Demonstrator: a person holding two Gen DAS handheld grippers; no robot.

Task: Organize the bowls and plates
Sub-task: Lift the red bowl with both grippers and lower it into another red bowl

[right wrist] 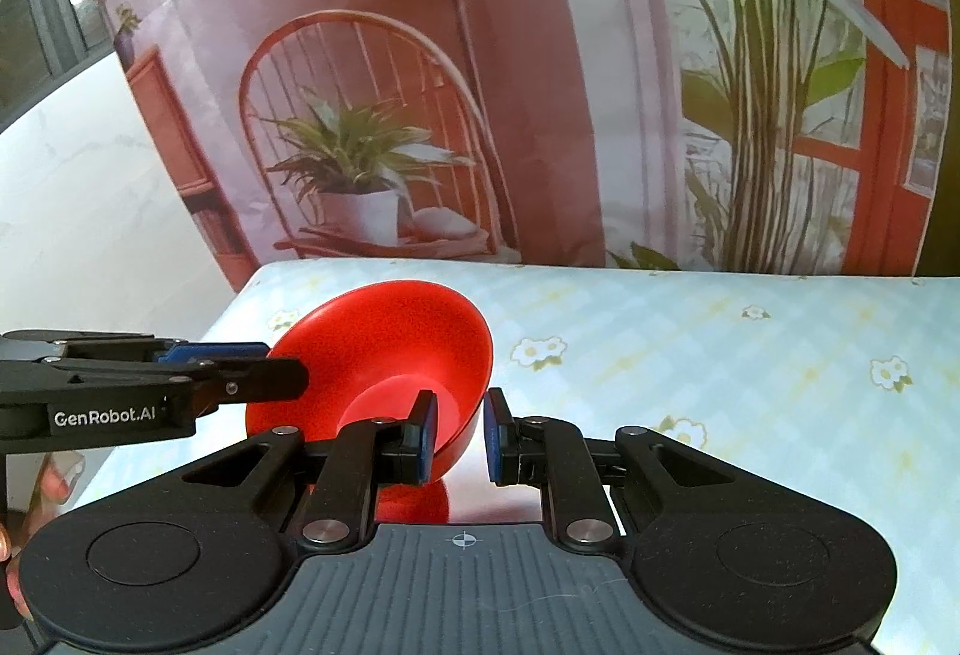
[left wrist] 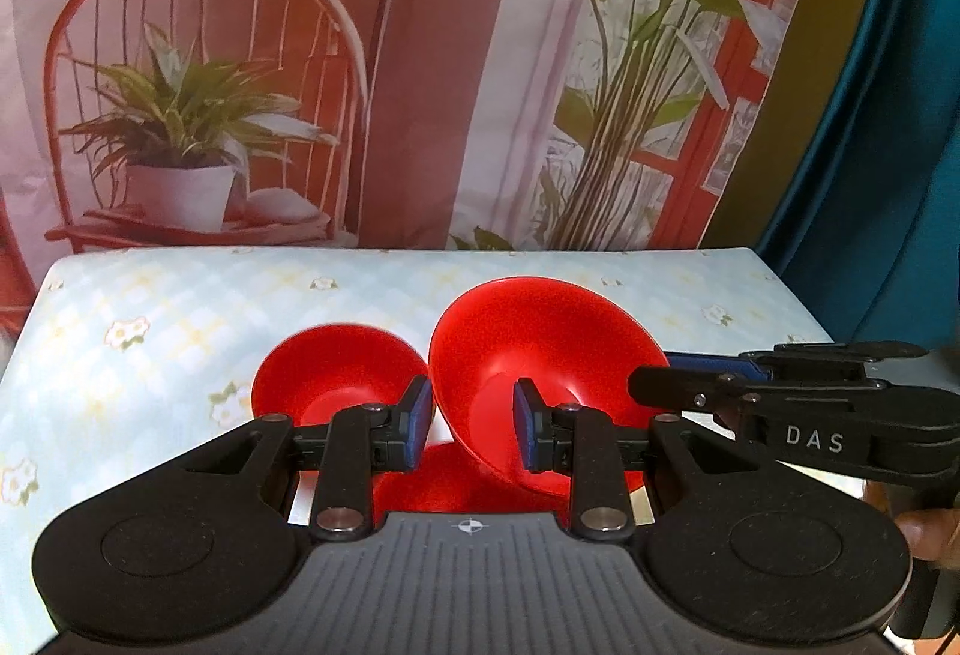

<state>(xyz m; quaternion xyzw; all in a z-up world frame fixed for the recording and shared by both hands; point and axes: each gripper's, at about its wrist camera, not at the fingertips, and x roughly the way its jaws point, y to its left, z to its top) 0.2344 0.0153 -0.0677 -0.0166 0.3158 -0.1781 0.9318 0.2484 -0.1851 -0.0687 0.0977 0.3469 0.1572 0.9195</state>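
In the left wrist view a large red bowl (left wrist: pixel 540 355) is tilted up, its rim between my left gripper (left wrist: pixel 474 424) pads, which stand partly open around the rim. My right gripper (left wrist: pixel 690 385) reaches in from the right onto the bowl's far rim. A smaller red bowl (left wrist: pixel 336 373) sits on the table to the left, and another red dish (left wrist: pixel 444 481) lies under the fingers. In the right wrist view the tilted red bowl (right wrist: pixel 384 355) has its rim between my right gripper (right wrist: pixel 459 436) pads, with a gap; the left gripper (right wrist: pixel 264 367) touches its left rim.
The table (left wrist: pixel 150 343) has a pale blue checked cloth with flowers, also seen in the right wrist view (right wrist: pixel 720 355). A printed backdrop (left wrist: pixel 420 54) of a chair and plants hangs behind. A teal curtain (left wrist: pixel 888 114) hangs at right.
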